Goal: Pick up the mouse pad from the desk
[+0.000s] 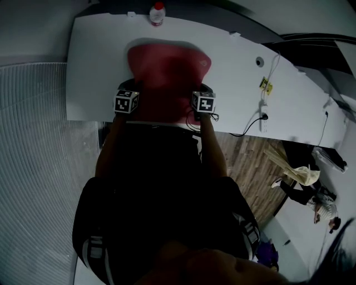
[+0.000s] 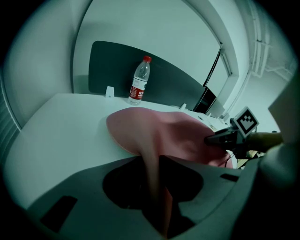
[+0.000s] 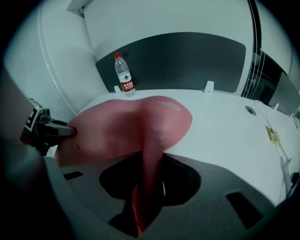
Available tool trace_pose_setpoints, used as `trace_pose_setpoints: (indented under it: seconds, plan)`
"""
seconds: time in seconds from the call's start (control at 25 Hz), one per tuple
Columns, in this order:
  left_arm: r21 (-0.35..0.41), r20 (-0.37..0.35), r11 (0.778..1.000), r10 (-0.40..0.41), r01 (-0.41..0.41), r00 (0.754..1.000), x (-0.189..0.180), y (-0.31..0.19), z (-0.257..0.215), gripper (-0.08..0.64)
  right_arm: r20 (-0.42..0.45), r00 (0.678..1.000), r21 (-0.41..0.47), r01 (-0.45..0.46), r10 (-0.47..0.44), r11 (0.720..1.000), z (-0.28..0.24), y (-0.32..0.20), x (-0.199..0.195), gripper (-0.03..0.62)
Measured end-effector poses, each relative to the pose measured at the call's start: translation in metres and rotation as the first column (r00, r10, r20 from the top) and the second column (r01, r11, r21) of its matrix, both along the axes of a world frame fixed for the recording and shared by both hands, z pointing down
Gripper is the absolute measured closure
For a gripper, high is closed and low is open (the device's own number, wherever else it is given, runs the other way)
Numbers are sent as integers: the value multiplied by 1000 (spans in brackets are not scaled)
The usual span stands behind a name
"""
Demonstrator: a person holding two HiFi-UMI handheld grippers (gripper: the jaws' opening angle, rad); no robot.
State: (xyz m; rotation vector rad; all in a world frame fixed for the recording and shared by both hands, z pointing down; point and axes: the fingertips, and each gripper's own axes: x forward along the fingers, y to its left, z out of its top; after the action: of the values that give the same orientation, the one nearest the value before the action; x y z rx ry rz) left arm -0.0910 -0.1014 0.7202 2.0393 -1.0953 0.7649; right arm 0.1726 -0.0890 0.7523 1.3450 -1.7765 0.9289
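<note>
One white desk (image 1: pixel 94 67) carries the red mouse pad (image 1: pixel 167 69), which sits at the middle of the near side. The pad's near edge is raised off the surface and folds up into both sets of jaws; whether its far edge touches the desk cannot be confirmed. Left gripper (image 2: pixel 157 197): jaws clamped on the pad's near-left corner. Right gripper (image 3: pixel 145 187): jaws clamped on its near-right corner. A water bottle (image 1: pixel 157 13) stands upright at the desk's far edge, beyond the pad
</note>
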Motion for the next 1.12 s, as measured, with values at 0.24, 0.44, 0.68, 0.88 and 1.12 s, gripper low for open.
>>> trace_pose_setpoints:
  seconds: [0.24, 0.44, 0.68, 0.88, 1.12]
  plan:
    - [3, 2, 1000, 2, -2, 1000, 1, 0, -6, 460, 21, 1000, 18, 20, -21, 1000, -8, -3, -5, 492]
    - [13, 1, 1000, 2, -2, 1000, 1, 2, -11, 462, 26, 1000, 0, 6, -6, 1000, -10, 3, -3, 494]
    - [28, -9, 1000, -2, 2, 1000, 3, 4, -17, 464, 26, 1000, 31, 14, -15, 999, -17, 1, -2, 497]
    - [44, -15, 999, -1, 1, 1000, 4, 6, -24, 466, 28, 1000, 35, 7, -8, 999, -22, 4, 1, 497]
    - [73, -25, 997, -1, 3, 1000, 7, 6, -35, 469, 32, 999, 73, 9, -11, 997, -33, 2, 2, 500]
